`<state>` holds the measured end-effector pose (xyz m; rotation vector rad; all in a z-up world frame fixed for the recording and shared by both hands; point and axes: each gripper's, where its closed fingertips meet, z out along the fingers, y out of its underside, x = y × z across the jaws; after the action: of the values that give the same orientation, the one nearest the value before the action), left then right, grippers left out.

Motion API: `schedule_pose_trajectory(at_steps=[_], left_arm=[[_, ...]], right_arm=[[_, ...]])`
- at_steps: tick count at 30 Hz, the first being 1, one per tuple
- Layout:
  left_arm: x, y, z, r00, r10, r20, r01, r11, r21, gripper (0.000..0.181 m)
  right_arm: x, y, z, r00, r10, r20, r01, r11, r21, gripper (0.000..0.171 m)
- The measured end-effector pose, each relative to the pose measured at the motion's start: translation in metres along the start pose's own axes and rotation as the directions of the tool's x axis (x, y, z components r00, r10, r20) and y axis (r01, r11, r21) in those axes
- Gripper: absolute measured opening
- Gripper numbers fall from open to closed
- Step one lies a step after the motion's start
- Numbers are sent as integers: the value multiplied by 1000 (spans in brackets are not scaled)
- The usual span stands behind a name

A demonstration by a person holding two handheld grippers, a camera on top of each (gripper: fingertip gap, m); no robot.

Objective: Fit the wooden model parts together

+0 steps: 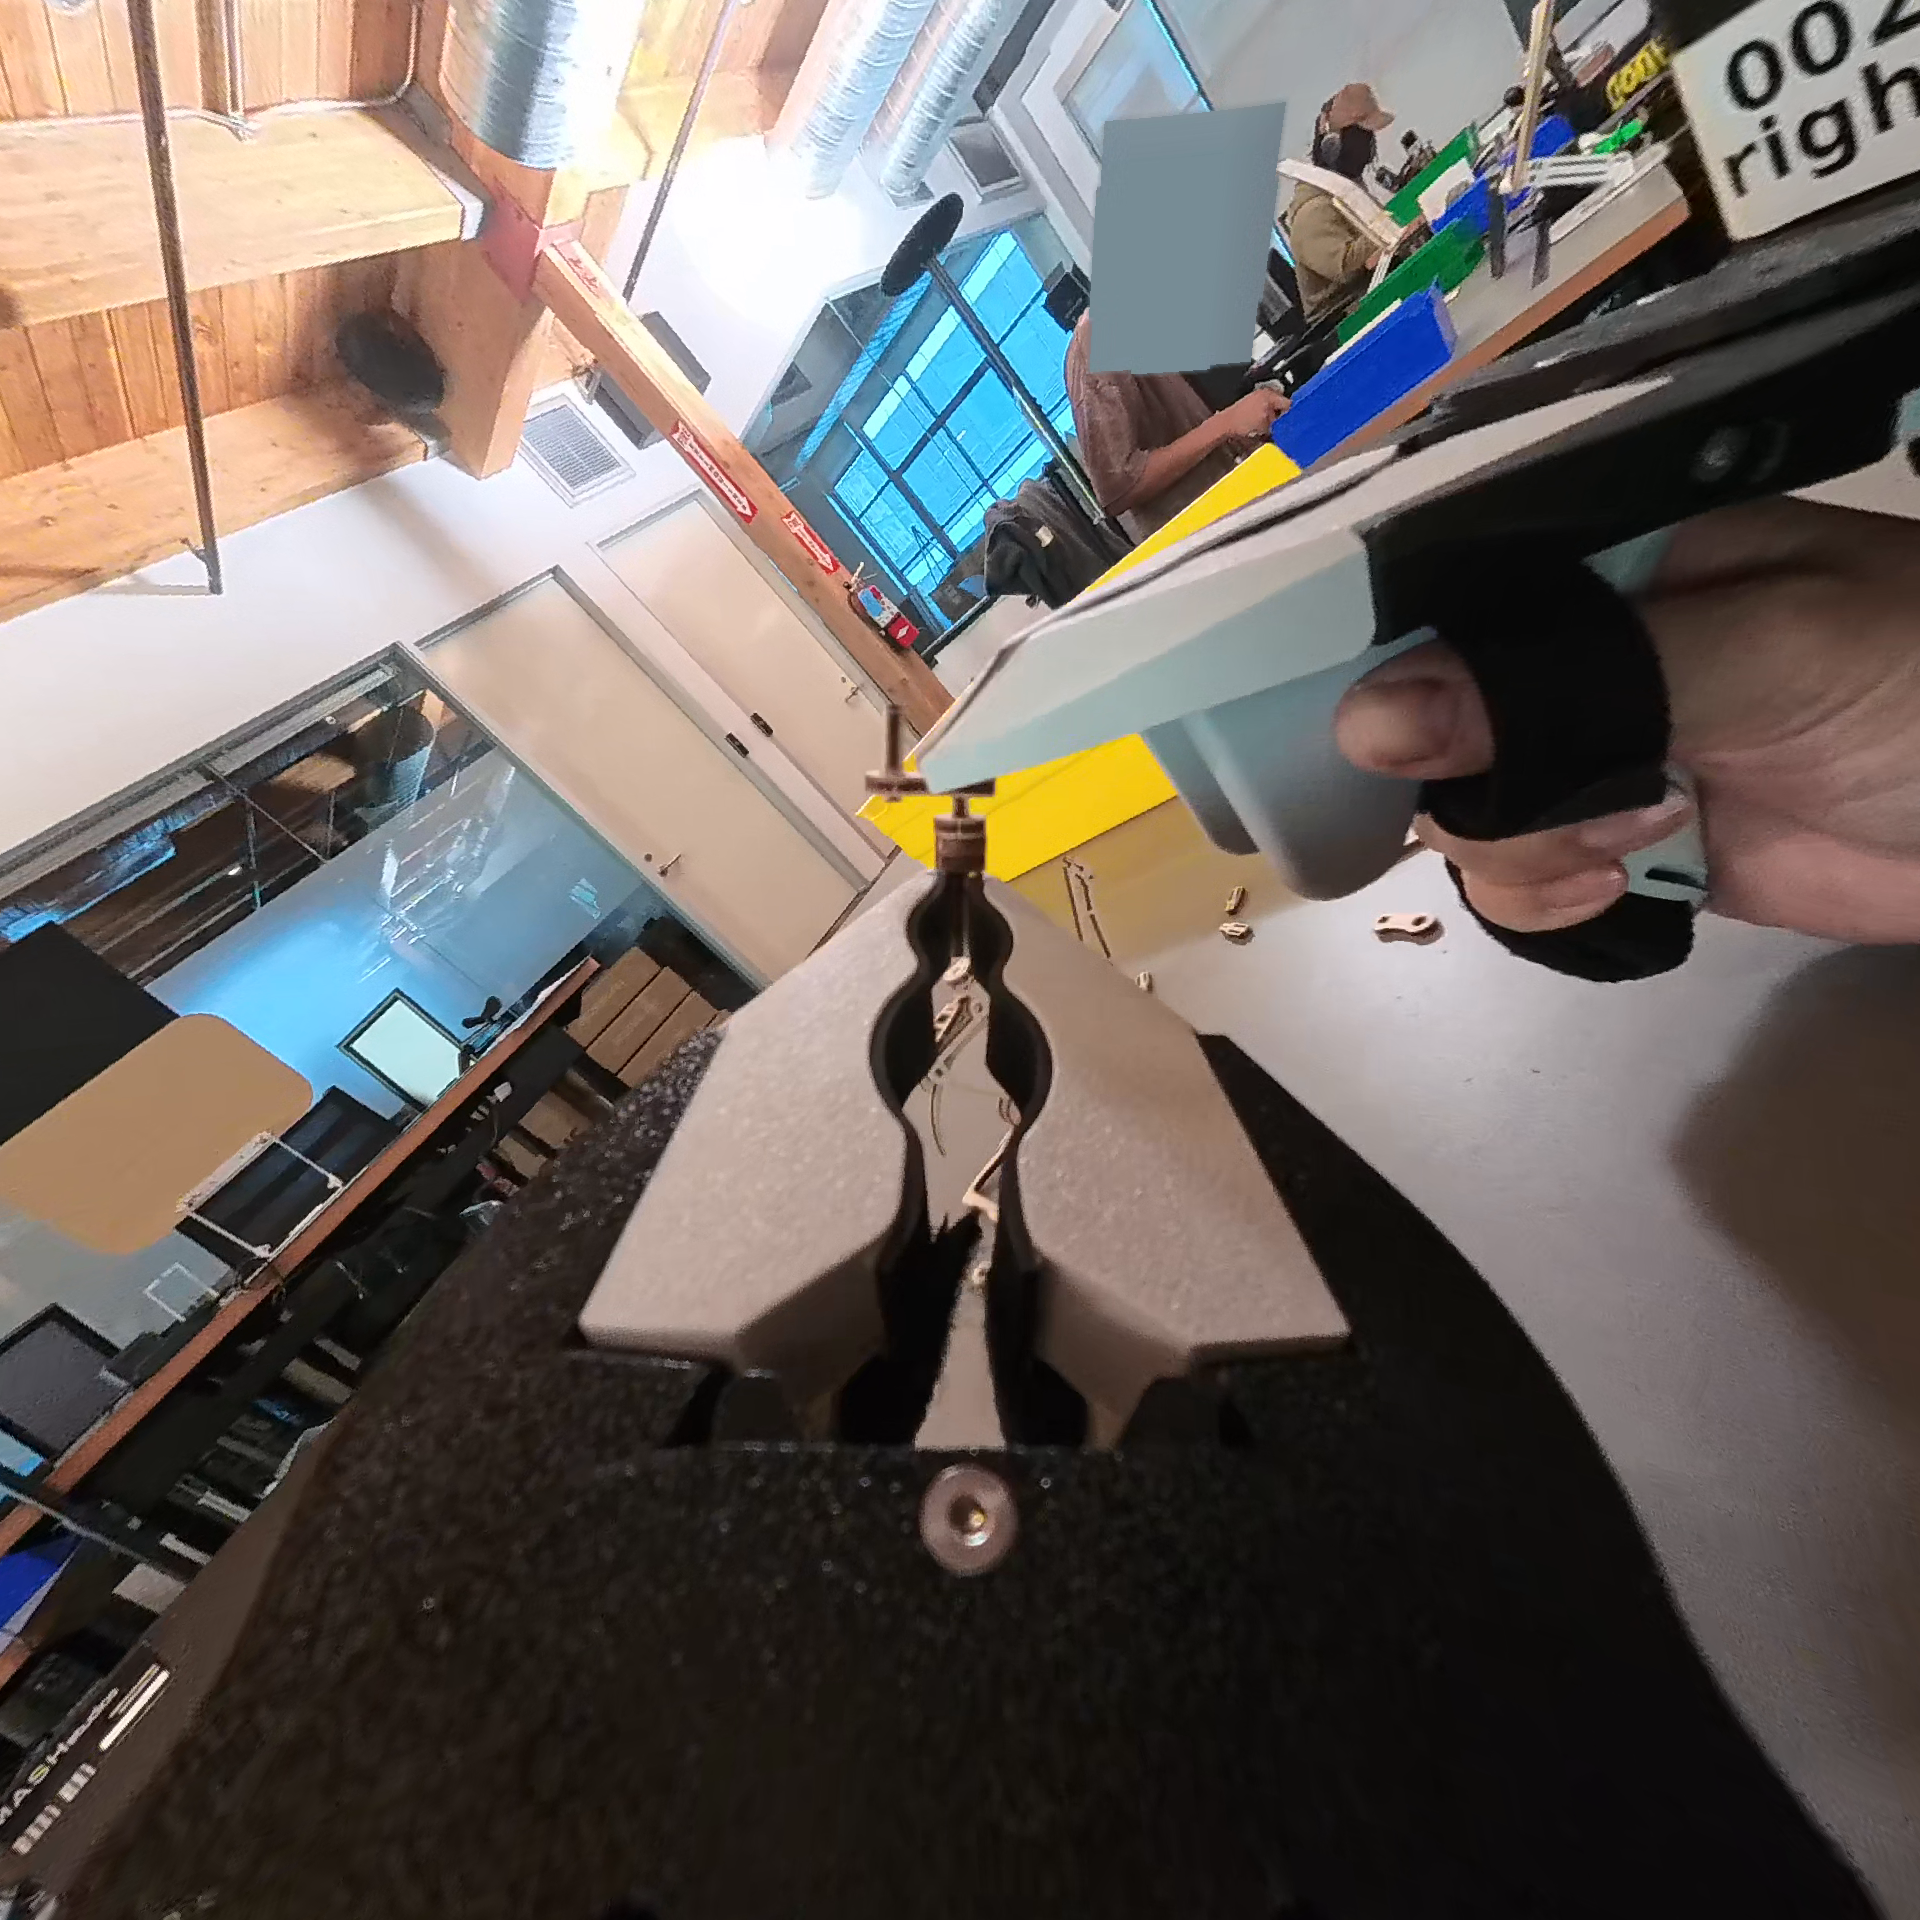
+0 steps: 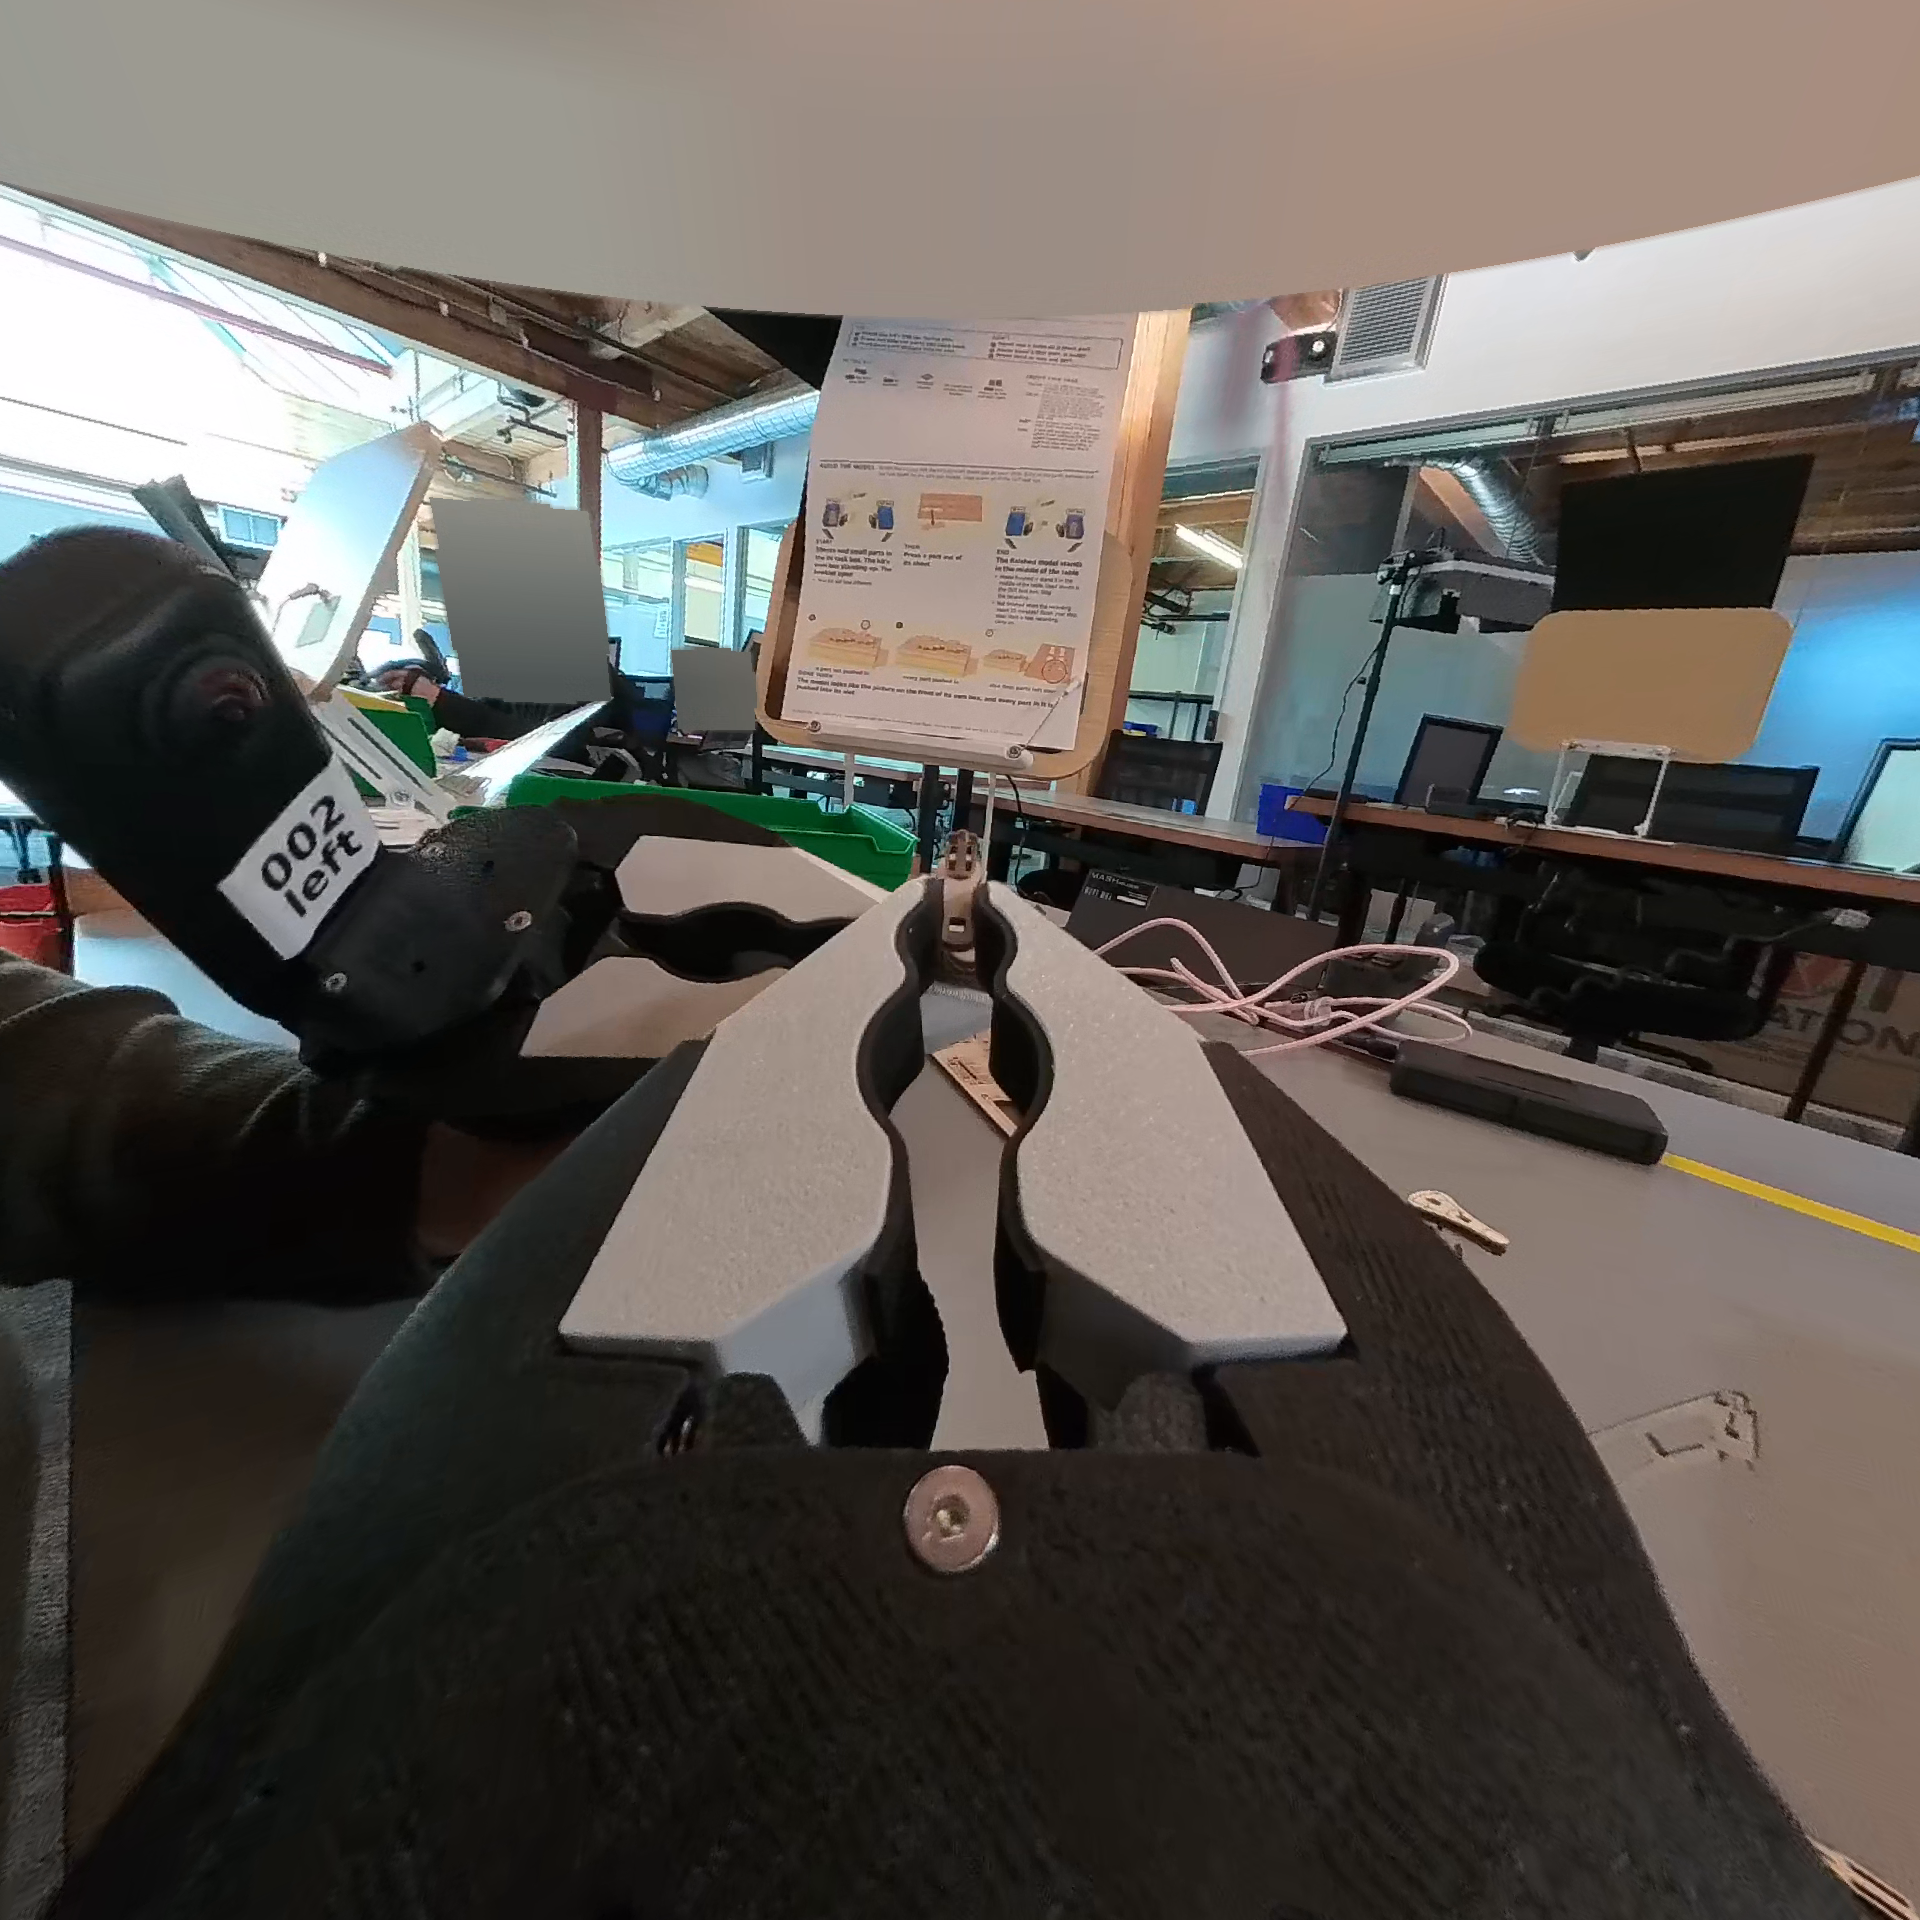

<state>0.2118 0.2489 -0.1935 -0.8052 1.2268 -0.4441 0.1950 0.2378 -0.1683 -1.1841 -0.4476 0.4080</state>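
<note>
Left wrist view shows the left tool [image 1: 954, 868] clamped on a small wooden assembly [image 1: 928, 795] held above the grey worktop [image 1: 1455, 1143], while the right tool [image 2: 961, 894] pinches another small wooden part [image 2: 962, 868] at its fingertips, loose wooden pieces [image 1: 1407, 924] lying near the worktop's yellow-marked edge.

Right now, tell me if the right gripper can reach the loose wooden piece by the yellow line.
Probably not: nothing blocks the wooden piece, but the right gripper is shut on a small part.
</note>
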Motion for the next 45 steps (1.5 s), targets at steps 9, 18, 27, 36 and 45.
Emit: schedule_pose_trajectory(at_steps=[9, 18, 27, 36, 45], left_arm=[[1, 1, 1, 1000, 4, -4, -4, 1000, -3, 0], [2, 2, 1, 1000, 8, -4, -8, 1000, -7, 0], [1, 5, 0, 1000, 1, -7, -1, 1000, -15, 0], [1, 6, 0, 998, -57, -31, 58, 998, 2, 0], [1, 4, 1, 993, -108, -53, 108, 994, -3, 0]], right_arm=[[3, 1, 0, 1000, 5, -17, -5, 1000, -6, 4], [4, 2, 1, 1000, 21, -14, -21, 1000, -8, 4], [5, 6, 2, 999, 34, -12, -34, 999, -21, 4], [6, 8, 3, 994, 109, 11, -108, 994, -23, 4], [7, 8, 3, 989, 148, 19, -148, 989, -4, 4]])
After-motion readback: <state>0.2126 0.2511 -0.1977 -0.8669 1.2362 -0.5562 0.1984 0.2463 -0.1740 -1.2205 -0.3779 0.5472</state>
